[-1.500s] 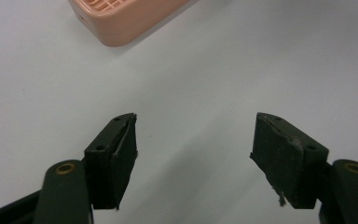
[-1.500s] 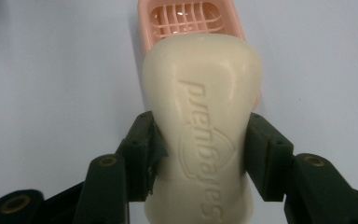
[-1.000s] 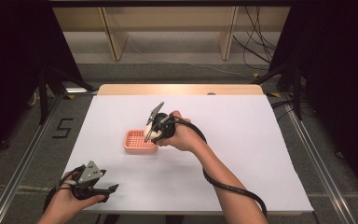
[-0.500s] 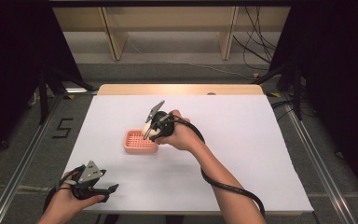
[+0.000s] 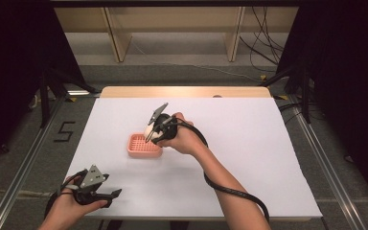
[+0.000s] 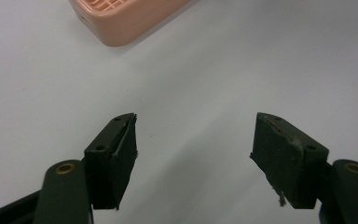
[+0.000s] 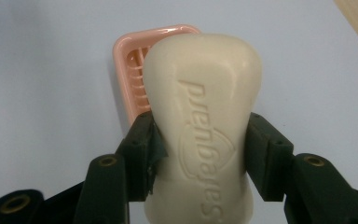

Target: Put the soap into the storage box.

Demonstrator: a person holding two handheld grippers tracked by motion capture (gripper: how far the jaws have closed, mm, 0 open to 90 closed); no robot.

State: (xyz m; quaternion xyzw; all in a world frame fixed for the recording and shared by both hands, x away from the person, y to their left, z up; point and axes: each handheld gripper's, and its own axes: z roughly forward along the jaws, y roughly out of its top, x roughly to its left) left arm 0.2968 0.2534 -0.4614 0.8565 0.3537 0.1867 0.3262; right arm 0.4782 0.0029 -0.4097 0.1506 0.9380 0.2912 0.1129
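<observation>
— What has moved? 
— The right gripper [image 5: 149,135] has drifted slightly left with the soap bar [image 7: 200,121] — it now hangs over the pink soap dish [image 5: 144,145], at its right edge.
— And its fingers?
— Clamped on the bar's sides. The left gripper [image 6: 196,154], well short of the dish above the white surface [image 5: 268,143], stays wide apart — holding nothing.

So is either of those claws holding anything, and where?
The right gripper clamps a cream soap bar across its narrowed middle. The left gripper holds nothing.
</observation>
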